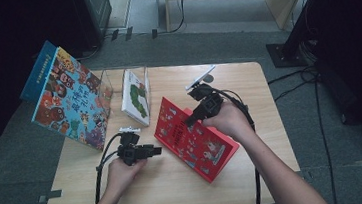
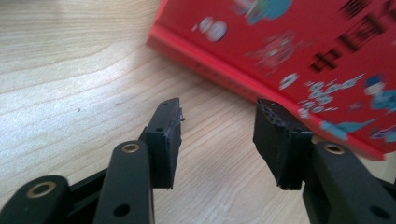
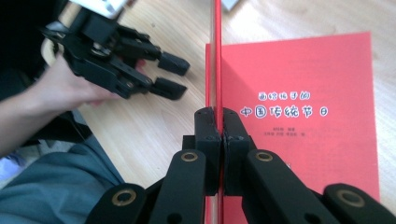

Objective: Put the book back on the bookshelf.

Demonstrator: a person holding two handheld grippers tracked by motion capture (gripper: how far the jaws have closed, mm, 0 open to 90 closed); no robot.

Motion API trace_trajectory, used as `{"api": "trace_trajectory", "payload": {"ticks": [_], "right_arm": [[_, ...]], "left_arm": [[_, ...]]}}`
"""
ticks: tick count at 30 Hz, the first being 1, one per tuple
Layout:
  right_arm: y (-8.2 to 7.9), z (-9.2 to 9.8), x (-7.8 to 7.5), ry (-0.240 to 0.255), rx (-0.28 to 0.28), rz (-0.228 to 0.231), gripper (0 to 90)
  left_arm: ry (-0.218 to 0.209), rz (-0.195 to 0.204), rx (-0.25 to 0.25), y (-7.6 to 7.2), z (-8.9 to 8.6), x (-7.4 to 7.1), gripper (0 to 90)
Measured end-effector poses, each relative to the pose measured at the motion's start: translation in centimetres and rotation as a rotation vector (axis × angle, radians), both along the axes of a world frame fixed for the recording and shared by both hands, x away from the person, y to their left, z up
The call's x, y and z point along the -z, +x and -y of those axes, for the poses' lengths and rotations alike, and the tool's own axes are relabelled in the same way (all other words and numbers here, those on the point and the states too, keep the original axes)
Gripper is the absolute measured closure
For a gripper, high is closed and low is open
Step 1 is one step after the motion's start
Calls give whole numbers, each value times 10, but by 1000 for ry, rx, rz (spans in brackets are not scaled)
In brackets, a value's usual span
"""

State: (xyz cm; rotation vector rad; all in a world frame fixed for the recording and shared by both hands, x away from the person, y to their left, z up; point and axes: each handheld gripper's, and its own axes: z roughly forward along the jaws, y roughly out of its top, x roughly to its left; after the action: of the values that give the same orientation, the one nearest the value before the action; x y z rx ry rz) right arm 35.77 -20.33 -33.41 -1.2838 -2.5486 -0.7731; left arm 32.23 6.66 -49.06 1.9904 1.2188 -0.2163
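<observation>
The red picture book point(image 1: 195, 140) lies on the table, its front cover point(image 3: 216, 56) lifted upright (title page showing).

Taking the red book point(image 1: 195, 141) as the landmark: it lies on the table point(image 1: 256, 175), right of centre. The clear stand point(image 1: 138, 73) is behind it and to its left, with a thin book point(image 1: 135, 97) leaning inside. Farther left of it, at the table's left edge, a large picture book point(image 1: 68, 100) stands tilted. The left gripper point(image 1: 156, 150) sits just left of the red book, the right gripper point(image 1: 189, 123) over its far edge.
</observation>
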Motion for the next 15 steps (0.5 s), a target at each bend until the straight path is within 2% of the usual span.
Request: {"api": "trace_trajectory", "payload": {"ticks": [7,11,13,15], "right_arm": [[-4,6,-12,44,-27,18,890],[-6,8,-16,82,-40,21,890],[-7,8,-16,93,-44,30,889],[-9,11,-16,116,-41,33,888]], "left_arm": [[-21,19,36,1,9,-6,456],[-68,30,49,2,12,-10,428],[-89,13,50,5,12,-11,408],[-115,14,55,6,10,-11,389]]}}
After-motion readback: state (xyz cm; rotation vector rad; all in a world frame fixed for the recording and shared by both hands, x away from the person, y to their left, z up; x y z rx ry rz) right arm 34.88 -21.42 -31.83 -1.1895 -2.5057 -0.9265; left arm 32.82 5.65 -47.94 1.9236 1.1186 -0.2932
